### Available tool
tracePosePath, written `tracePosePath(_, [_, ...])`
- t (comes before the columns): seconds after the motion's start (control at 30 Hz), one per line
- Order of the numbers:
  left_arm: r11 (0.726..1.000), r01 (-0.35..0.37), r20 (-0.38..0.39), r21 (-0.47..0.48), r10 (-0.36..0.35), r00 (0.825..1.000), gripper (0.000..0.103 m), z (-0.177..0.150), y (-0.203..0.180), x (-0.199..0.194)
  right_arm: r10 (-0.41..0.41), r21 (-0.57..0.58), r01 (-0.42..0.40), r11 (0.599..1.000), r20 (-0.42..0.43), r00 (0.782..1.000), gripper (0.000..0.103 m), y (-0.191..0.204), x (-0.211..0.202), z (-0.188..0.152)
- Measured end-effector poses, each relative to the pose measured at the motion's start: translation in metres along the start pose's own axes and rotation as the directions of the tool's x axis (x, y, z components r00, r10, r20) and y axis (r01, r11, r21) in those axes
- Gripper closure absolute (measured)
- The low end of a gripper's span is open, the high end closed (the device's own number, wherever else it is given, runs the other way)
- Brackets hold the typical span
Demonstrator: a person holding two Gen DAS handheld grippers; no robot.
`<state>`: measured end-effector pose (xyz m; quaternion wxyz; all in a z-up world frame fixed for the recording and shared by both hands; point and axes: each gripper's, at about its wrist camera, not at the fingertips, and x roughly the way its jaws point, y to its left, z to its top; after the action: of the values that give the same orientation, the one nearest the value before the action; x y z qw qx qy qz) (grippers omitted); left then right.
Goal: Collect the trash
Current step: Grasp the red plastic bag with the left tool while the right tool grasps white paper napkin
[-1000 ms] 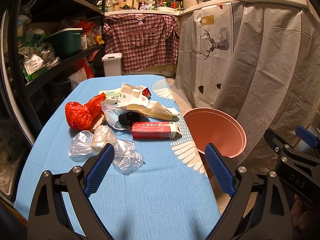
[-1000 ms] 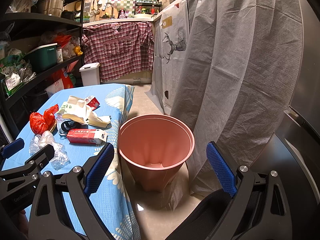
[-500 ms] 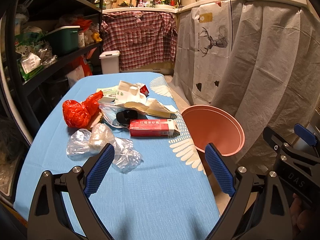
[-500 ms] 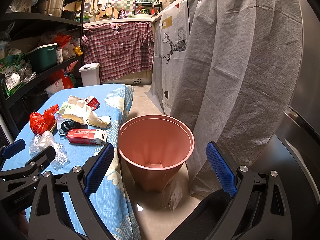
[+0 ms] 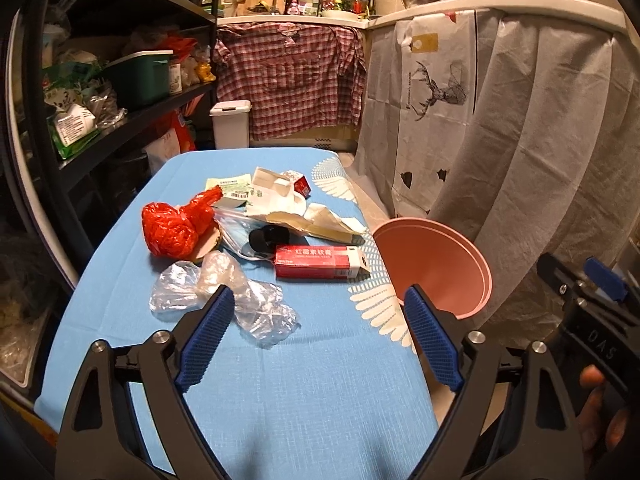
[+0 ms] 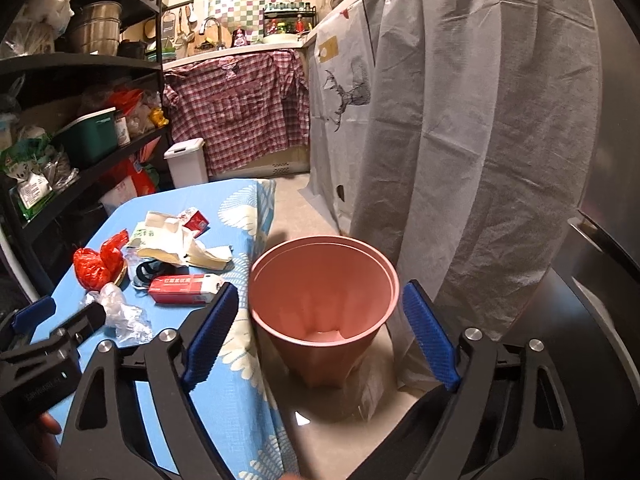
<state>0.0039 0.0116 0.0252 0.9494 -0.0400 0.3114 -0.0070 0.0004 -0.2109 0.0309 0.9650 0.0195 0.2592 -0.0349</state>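
Left wrist view: left gripper, empty and closing from wide, faces the clear plastic bag at centre, light, crinkly, slippery, best pinched mid-bunch.

Warm dim indoor light, sharp centre, fisheye bending and dark corners
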Motion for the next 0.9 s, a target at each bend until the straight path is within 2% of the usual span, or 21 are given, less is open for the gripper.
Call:
tracePosePath(0.1, [1.000,0.010,-0.001,-0.009,-0.010,1.000,0.026,0.006,0.005,-0.002,0.017,0.012,-0.018,1.000,0.013,1.000,0.024,0.003,-0.001,0.001])
tracePosePath(0.2, [0.999,0.027,-0.001,-0.017,-0.027,1.000,0.033,0.013,0.009,-0.005,0.044,0.017,-0.045,0.999,0.037,0.998,0.030,0.007,0.000,0.007])
tracePosePath(0.27, [1.000,0.022,0.012,-0.012,-0.022,1.000,0.037,0.019,0.011,-0.009,0.061,0.009,-0.062,0.998,0.069,0.996,0.038,0.013,-0.002,0.013])
tracePosePath(0.37, [0.999,0.032,0.027,-0.007,-0.032,0.999,0.038,0.031,0.016,-0.013,0.079,-0.007,-0.079,0.997,0.113,0.990,0.042,0.023,-0.002,0.024])
tracePosePath(0.57, [0.999,0.046,0.057,-0.006,-0.045,0.997,0.050,0.055,0.033,-0.009,0.145,0.039,-0.146,0.988,0.037,0.989,0.067,0.037,0.024,0.050])
tracePosePath(0.73, [0.999,0.042,0.079,0.031,-0.045,0.996,0.056,0.074,0.049,0.005,0.223,-0.012,-0.223,0.975,0.023,0.974,0.067,0.058,0.045,0.068])
tracePosePath(0.9, [0.999,0.039,0.066,0.037,-0.041,0.997,0.061,0.095,0.072,0.024,0.301,-0.096,-0.299,0.949,-0.002,0.954,0.066,0.082,0.067,0.086])
